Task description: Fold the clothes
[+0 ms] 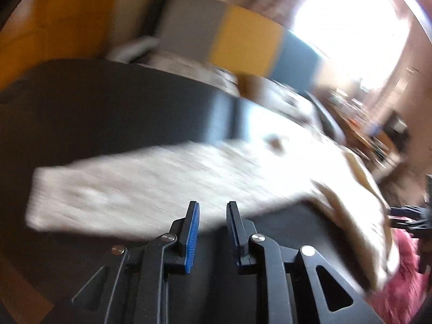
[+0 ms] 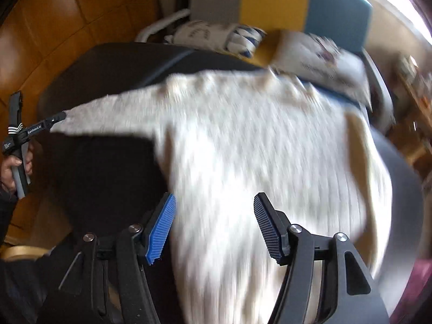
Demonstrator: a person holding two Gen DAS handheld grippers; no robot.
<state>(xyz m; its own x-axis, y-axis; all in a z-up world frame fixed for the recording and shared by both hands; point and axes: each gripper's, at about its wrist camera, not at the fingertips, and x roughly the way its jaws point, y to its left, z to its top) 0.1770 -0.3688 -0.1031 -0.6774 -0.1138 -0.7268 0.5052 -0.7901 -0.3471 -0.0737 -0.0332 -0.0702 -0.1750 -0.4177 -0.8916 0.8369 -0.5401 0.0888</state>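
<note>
A cream-white knitted sweater (image 2: 243, 145) lies spread flat on a dark, rounded desk (image 2: 108, 167), body toward the middle and one long sleeve (image 1: 113, 194) stretched out to the side. The step in hand looks like the start of a fold: the garment is laid out and both tools hover over it. The left tool (image 1: 212, 232) stands narrow, with a small gap between its blue-ribbed pads and nothing caught in it; in the right wrist view its tip sits at the sleeve's cuff, though blur hides whether it touches. The right tool (image 2: 214, 226) is wide apart and empty above the sweater's body. Next, I judge, the left tool must pinch the cuff and carry the sleeve across the body.
</note>
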